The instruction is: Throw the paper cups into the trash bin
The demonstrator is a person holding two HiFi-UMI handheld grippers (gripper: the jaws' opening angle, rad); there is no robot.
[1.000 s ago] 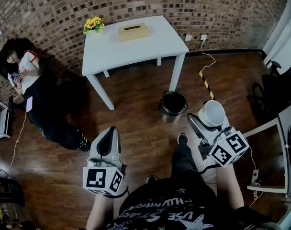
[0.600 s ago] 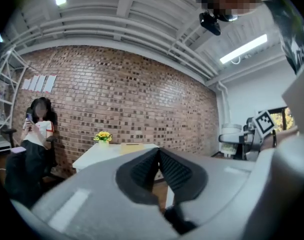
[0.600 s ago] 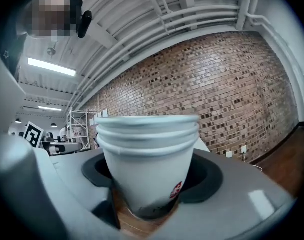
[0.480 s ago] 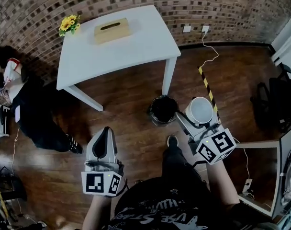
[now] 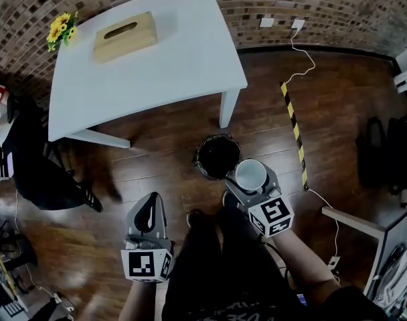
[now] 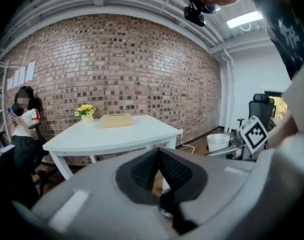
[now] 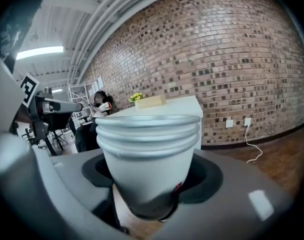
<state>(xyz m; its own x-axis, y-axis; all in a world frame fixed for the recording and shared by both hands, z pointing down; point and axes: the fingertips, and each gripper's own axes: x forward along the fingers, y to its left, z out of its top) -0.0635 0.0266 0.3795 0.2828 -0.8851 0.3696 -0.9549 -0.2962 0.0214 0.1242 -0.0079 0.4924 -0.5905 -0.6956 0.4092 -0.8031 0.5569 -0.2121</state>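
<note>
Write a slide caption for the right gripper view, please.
Right gripper holds stacked paper cups upright; table and brick wall behind.

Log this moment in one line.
right gripper: shut on paper cups, upright, near trash bin | left gripper: shut, empty | drop: not yet done

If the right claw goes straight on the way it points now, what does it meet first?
Probably the white table, seen straight ahead behind the paper cups the right claw holds. The trash bin seems to sit lower, below that line; depth is unclear.
</note>
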